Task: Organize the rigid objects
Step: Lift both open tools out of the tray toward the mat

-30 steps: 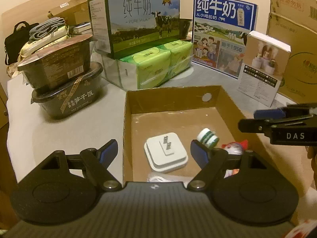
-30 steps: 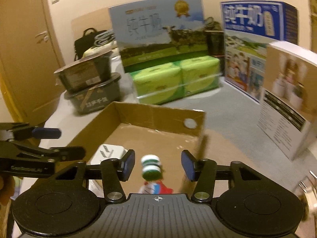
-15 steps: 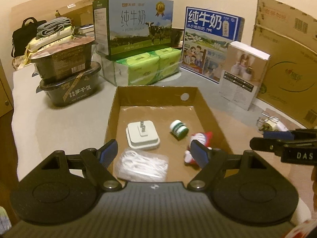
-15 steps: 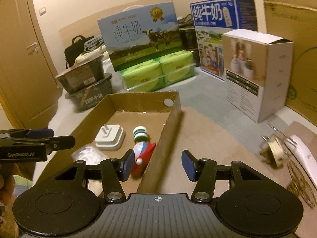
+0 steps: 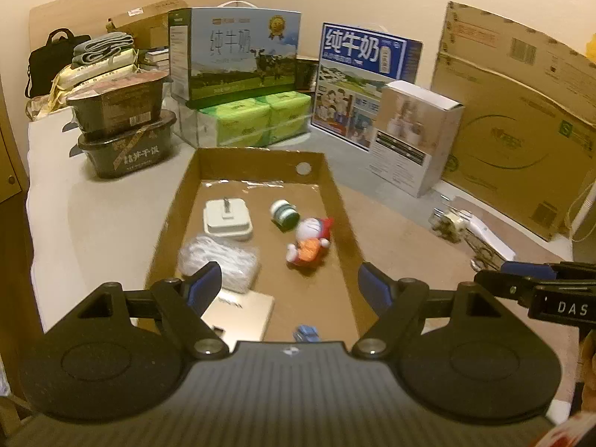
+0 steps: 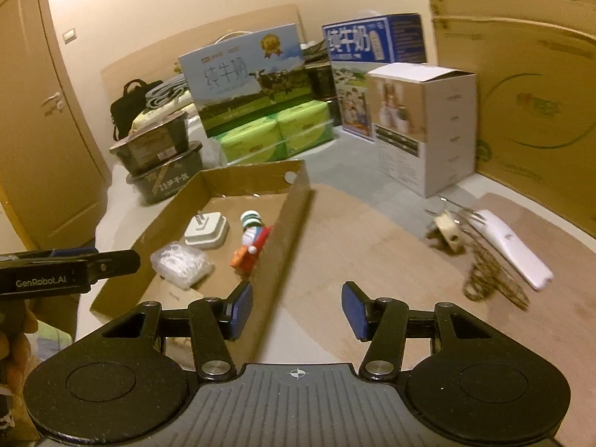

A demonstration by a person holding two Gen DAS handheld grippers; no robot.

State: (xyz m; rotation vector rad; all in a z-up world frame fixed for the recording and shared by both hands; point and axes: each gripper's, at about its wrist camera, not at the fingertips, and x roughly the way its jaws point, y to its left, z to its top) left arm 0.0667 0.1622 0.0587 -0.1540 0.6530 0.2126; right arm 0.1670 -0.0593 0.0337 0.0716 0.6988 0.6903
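A shallow cardboard box (image 5: 337,201) (image 6: 290,223) lies on the table. In it are a white plug adapter (image 5: 226,219) (image 6: 206,228), a small green-and-white roll (image 5: 284,215), a Doraemon figure (image 5: 309,240) (image 6: 251,247), a bag of white bits (image 5: 219,262) (image 6: 181,263), a gold flat box (image 5: 238,313) and a small blue toy car (image 5: 305,332). My left gripper (image 5: 290,288) is open and empty above the box's near end. My right gripper (image 6: 296,311) is open and empty over the box's right wall. A white hand mixer with wire beaters (image 6: 499,253) (image 5: 473,229) lies to the right on the brown mat.
Behind the box stand stacked black food bowls (image 5: 123,123), green tissue packs (image 5: 253,119), two milk cartons (image 5: 238,52) (image 5: 367,78), a white product box (image 5: 413,141) and large cardboard cartons (image 5: 521,119). A door (image 6: 33,119) is at the left.
Both grippers have pulled back and up from the box, so more of its contents show. The right gripper has shifted right toward the mat. The green-and-white roll and figure lie in the box.
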